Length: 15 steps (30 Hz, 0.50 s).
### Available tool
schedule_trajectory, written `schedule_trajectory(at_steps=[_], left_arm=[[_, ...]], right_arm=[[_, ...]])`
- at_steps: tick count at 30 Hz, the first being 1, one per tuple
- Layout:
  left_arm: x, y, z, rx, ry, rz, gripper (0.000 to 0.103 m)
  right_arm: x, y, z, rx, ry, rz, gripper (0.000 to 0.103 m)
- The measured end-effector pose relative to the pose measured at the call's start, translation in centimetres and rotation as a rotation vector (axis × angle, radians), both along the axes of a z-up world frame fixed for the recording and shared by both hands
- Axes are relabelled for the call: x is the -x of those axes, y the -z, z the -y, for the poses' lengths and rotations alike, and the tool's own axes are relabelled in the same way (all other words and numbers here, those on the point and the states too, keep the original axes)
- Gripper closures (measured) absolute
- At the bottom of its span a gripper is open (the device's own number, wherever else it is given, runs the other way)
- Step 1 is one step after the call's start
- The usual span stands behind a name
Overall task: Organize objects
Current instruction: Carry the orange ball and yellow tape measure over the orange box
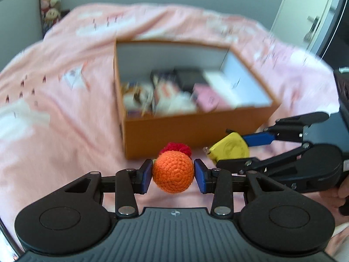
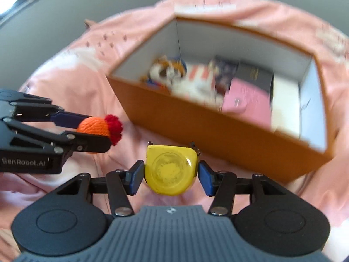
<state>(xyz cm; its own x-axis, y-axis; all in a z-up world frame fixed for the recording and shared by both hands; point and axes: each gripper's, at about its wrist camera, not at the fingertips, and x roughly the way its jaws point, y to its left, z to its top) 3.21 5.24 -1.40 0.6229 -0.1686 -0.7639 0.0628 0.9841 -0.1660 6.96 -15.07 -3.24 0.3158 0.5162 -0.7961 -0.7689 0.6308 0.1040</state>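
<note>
Seemingly soft and light, an orange crocheted ball (image 1: 173,173) was clenched by its sides in the left claw (image 1: 173,175); a stiff yellow tape measure (image 2: 171,170) was gripped in the right claw (image 2: 171,177), both above the bed (image 1: 65,113) near the orange box's (image 1: 196,128) front edge.

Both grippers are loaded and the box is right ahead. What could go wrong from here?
1. The crocheted orange ball is soft and round; the left gripper pinches it only at its sides, so it could squirm out.
2. The yellow tape measure is smooth and may slip in the right gripper.
3. The orange box is already crowded; dropped items may bounce off.
</note>
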Motion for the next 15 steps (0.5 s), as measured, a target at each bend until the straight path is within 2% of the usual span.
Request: schedule_trajectory(at_steps=[3, 8, 12, 15], left_arm=[[-0.4, -2.1, 0.0, 0.000, -0.001, 0.070, 0.057], [-3.0, -4.5, 0.8, -0.071, -0.004, 0.148, 0.057], [-5.6, -4.6, 1.4, -0.142, 0.004, 0.191, 0.057], [-7.5, -3.8, 1.6, -0.191, 0.003, 0.200, 0.057]], right_arm=[[-0.2, -2.5, 0.5, -0.036, -0.004, 0.054, 0.047], [-1.6, -5.9, 0.8, -0.099, 0.006, 0.135, 0.047], [-3.8, -7.2, 0.3, -0.120, 0.031, 0.179, 0.047], [-6.3, -7.1, -0.2, -0.133, 0.071, 0.147, 0.047]])
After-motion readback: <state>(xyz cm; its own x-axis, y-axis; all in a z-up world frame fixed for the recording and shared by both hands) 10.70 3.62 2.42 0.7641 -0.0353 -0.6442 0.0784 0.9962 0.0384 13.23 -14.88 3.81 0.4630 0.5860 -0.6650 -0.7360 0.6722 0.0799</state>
